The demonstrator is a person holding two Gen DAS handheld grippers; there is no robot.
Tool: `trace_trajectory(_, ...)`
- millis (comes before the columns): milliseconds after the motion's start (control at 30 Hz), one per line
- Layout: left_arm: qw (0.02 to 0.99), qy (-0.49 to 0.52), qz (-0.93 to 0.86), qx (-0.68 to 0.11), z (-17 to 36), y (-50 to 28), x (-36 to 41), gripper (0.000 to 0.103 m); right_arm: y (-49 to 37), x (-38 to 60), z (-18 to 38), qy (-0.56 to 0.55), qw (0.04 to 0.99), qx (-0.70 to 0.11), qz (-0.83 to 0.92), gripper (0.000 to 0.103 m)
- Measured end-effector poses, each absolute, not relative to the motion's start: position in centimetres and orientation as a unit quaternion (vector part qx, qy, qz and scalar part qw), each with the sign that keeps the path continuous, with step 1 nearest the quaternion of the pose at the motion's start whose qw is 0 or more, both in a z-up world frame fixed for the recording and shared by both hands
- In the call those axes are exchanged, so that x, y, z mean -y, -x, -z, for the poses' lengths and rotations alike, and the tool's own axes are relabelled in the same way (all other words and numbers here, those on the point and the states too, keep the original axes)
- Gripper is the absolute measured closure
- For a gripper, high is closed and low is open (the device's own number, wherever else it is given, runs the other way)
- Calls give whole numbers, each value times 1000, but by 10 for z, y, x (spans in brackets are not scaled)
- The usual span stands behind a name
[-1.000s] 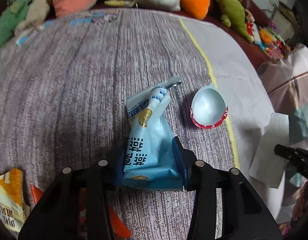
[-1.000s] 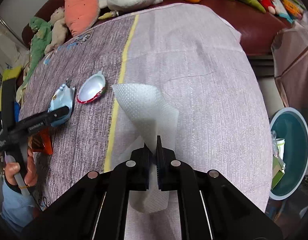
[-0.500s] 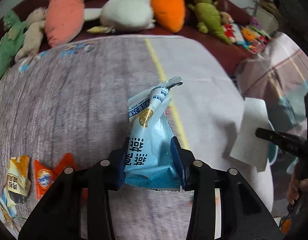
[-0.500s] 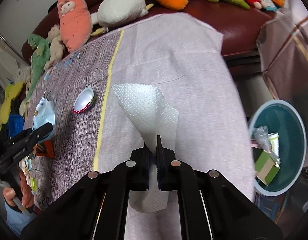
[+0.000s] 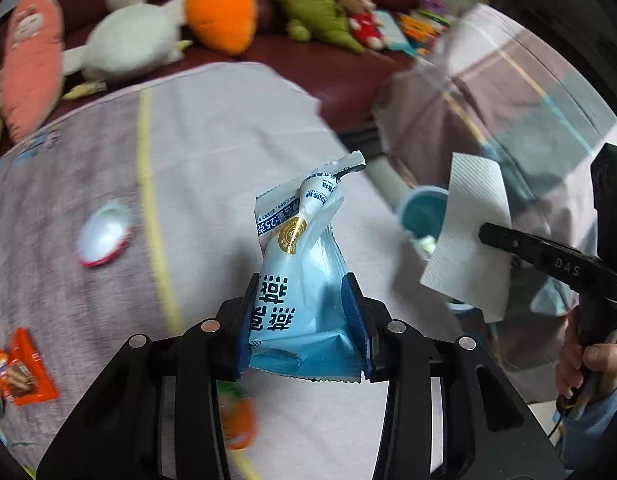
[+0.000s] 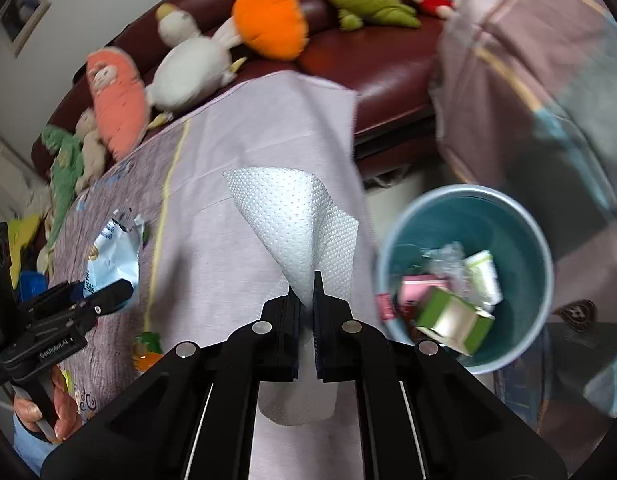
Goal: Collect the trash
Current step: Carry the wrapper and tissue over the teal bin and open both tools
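My left gripper (image 5: 304, 312) is shut on a light blue snack wrapper (image 5: 304, 280) and holds it up above the cloth-covered table (image 5: 228, 140). My right gripper (image 6: 307, 292) is shut on a white paper napkin (image 6: 296, 224), held near the table's right edge beside a teal trash bin (image 6: 468, 208) with several boxes and wrappers inside. The napkin (image 5: 468, 232) and the bin (image 5: 418, 212) also show at the right of the left wrist view. The wrapper (image 6: 112, 256) shows at the left of the right wrist view.
A red-rimmed white lid (image 5: 102, 236), orange wrappers (image 5: 24, 368) and a small orange-green item (image 6: 146, 350) lie on the table. Plush toys (image 6: 268, 20) sit on a dark red sofa (image 6: 368, 56) behind. A checked cloth (image 5: 508, 92) hangs at right.
Both grippers have swung to the right with their loads. The bin has come into full view under the right gripper, and the lid has slid to the left in the left wrist view.
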State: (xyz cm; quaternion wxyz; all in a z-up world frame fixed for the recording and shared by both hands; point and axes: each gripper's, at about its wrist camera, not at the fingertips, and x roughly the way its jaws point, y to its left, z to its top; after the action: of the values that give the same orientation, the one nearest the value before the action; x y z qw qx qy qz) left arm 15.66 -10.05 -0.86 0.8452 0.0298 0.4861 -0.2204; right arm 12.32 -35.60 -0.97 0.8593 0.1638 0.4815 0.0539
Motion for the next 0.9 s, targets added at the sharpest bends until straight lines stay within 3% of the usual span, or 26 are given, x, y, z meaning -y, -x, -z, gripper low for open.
trace_trajectory(467, 791, -116, 308, -516, 50, -154, 275, 62, -85, 501, 24, -229, 861, -452, 48, 97)
trace_trajectory(900, 760, -136, 320, -550, 98, -176, 333, 62, -93, 535, 43, -236, 852, -464, 63, 97)
